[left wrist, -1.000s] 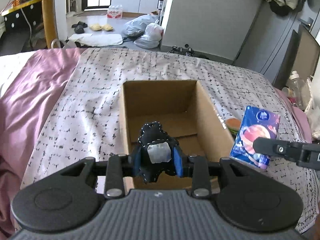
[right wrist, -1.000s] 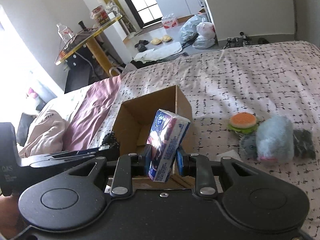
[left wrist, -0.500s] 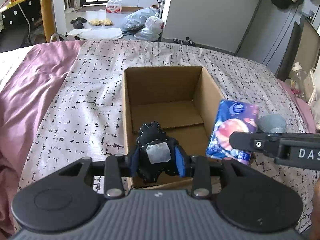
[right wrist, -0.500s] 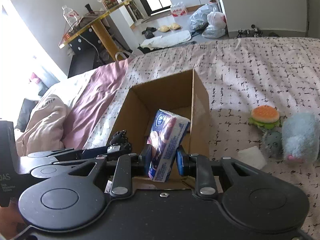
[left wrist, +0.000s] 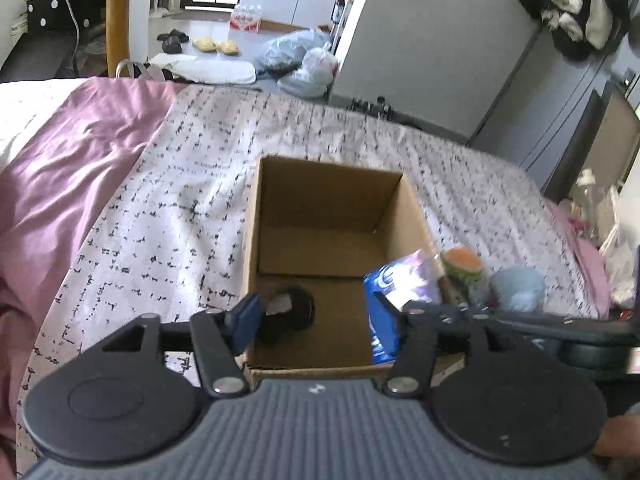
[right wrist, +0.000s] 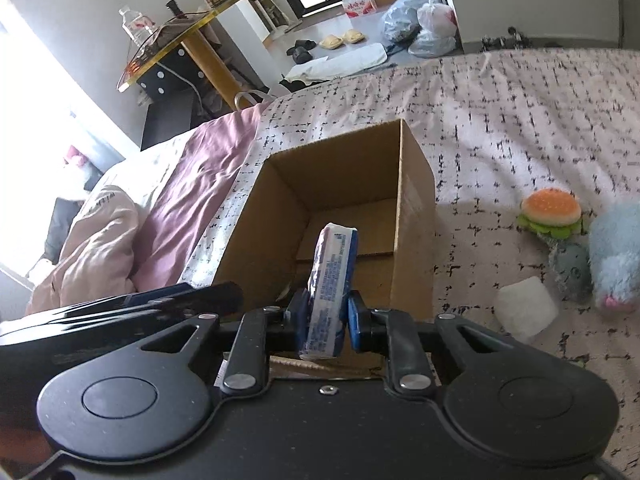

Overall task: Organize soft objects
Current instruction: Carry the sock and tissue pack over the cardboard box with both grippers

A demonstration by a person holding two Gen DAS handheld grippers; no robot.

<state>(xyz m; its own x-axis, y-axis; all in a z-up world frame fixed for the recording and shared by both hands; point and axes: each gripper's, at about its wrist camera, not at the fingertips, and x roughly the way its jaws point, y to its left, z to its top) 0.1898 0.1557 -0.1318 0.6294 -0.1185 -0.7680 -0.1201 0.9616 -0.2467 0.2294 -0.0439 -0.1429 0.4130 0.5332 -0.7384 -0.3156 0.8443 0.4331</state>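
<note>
Checked bedspread [right wrist: 520, 128] under square, stiff cardboard box [right wrist: 416, 216].

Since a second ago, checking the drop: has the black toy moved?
Yes. The black toy has dropped from the opening left tongs to the box floor, near its left wall.

Left tongs [left wrist: 324, 316]: jaws were opening; black stuffed toy [left wrist: 290, 312] released, dropped into cardboard box [left wrist: 328, 200], near-left corner. Right tongs [right wrist: 329, 322]: carried tissue pack [right wrist: 330, 280] leftward from beside box to inside it, jaws closing, pack turned edge-on.
</note>
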